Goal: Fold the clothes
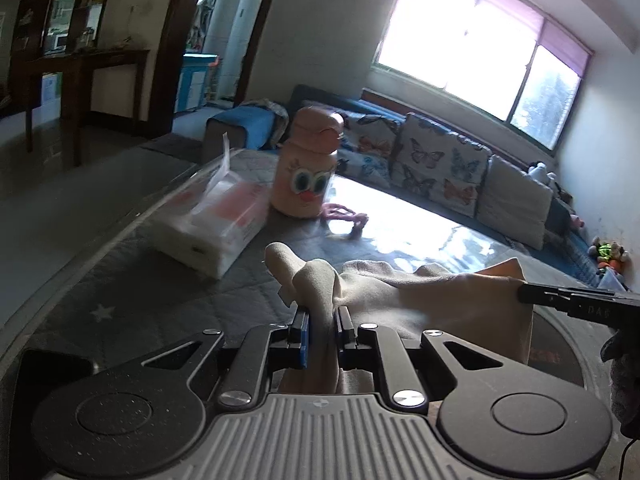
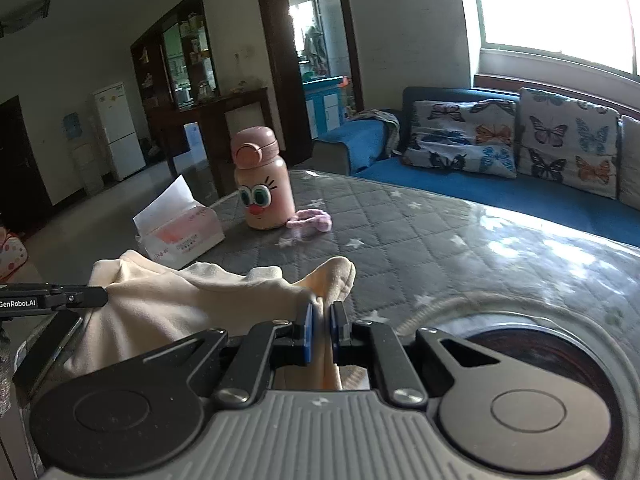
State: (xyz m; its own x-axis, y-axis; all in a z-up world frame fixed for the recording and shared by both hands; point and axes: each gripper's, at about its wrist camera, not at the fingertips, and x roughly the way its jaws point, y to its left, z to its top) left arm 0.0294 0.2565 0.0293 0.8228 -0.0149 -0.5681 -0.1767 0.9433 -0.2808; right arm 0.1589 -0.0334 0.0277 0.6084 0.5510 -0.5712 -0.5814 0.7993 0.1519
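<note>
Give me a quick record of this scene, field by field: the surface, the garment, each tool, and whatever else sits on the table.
surface: table with a grey quilted star-print cover
garment: cream garment, lifted and stretched between both tools
left tool: shut on a bunched edge of the cream garment
right tool: shut on another bunched edge
bottle: pink cartoon-face bottle, upright, beyond the garment
tissues: tissue pack, one sheet sticking up, left of the bottle
strap: pink strap, lying at the bottle's base
background: blue sofa with butterfly cushions under the window
</note>
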